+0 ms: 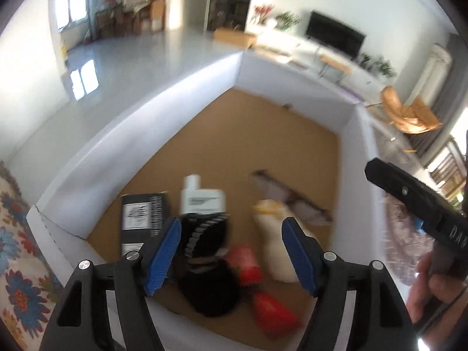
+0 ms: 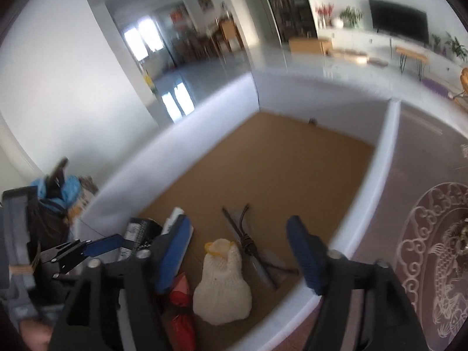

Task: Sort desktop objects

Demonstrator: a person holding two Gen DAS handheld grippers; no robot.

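left gripper (image 1: 231,251) jaws released | right gripper (image 2: 238,251) jaws released | knitted pouch (image 2: 222,286) long axis toward box's far wall

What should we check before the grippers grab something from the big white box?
1. Left hand-held gripper open, nothing between its blue pads: ok.
2. Right hand-held gripper open and empty: ok.
3. Cream knitted pouch with yellow tie lying free on the white box's brown floor, below the right hand-held gripper: ok.
4. Red packets free of the black fuzzy bundle: not ok, they touch.
5. White rectangular bottle sharp enough to read its label: cannot tell, blurred.
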